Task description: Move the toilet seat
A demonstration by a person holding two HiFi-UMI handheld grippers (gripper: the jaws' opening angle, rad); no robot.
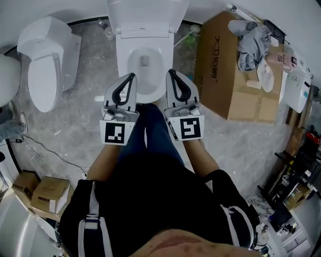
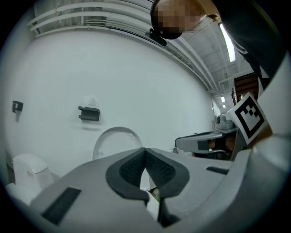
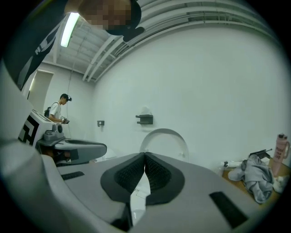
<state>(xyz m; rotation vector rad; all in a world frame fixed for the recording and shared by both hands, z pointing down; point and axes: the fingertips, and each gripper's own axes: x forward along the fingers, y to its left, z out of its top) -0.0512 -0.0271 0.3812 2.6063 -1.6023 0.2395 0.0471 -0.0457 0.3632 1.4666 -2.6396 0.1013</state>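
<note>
The white toilet (image 1: pixel 123 60) stands straight ahead, its seat and lid (image 1: pixel 145 15) raised against the wall and the bowl open. My left gripper (image 1: pixel 131 75) hangs over the bowl's left rim, and my right gripper (image 1: pixel 170 72) over the right rim. Both are shut with nothing between the pads, and neither touches the seat. In the left gripper view the raised seat (image 2: pixel 116 139) shows as a white arch behind the shut left gripper (image 2: pixel 145 150). The right gripper view shows the same arch of the seat (image 3: pixel 164 141) beyond the shut right gripper (image 3: pixel 145 154).
A second white toilet (image 1: pixel 45 65) stands at the left. A large cardboard box (image 1: pixel 235 75) with grey cloth (image 1: pixel 253 42) on top stands close at the right. Small boxes (image 1: pixel 47 193) lie at the lower left. A dark bracket (image 3: pixel 144 119) hangs on the wall. Another person (image 3: pixel 57 109) stands far off.
</note>
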